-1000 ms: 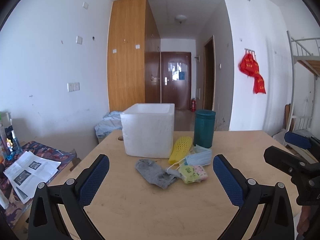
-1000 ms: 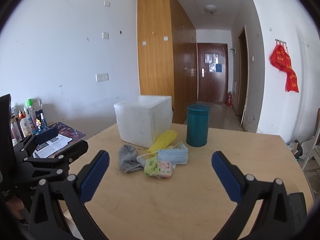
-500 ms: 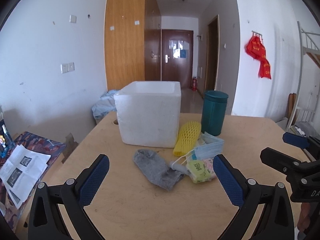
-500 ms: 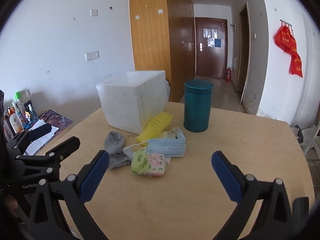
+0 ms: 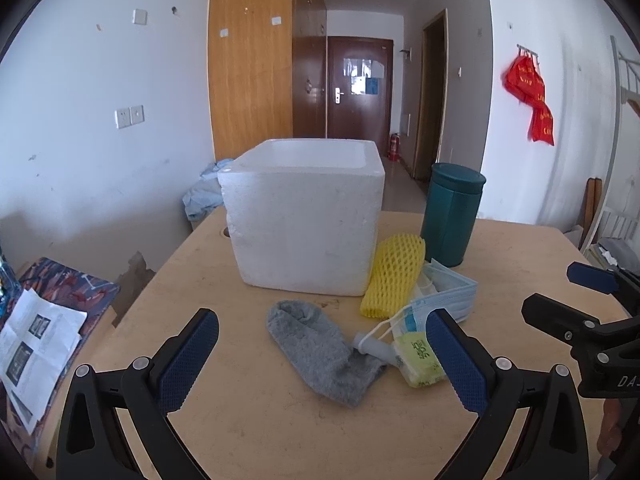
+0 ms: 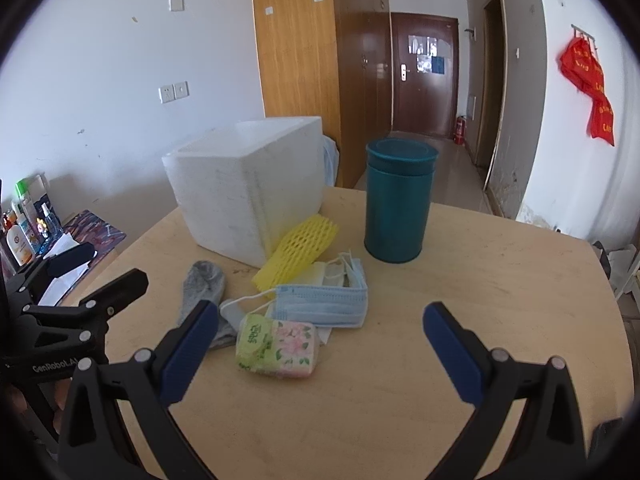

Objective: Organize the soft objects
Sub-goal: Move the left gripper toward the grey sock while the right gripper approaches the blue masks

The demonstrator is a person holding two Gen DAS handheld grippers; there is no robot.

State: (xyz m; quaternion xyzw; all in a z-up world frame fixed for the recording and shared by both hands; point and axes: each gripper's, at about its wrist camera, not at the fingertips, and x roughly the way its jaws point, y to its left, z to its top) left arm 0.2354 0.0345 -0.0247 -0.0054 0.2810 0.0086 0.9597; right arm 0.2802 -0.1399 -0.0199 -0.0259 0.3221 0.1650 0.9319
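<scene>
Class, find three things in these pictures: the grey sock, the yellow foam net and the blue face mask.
Grey sock [image 5: 316, 350]: left wrist view, middle of the foot.
Yellow foam net [image 5: 394, 276]: left wrist view, centre of the mesh.
Blue face mask [image 6: 320, 304]: right wrist view, centre of the pleated front.

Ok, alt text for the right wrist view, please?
The open right gripper hovers over a wooden table, above a tissue pack, blue face mask, grey sock and yellow foam net, near a white foam box.
</scene>
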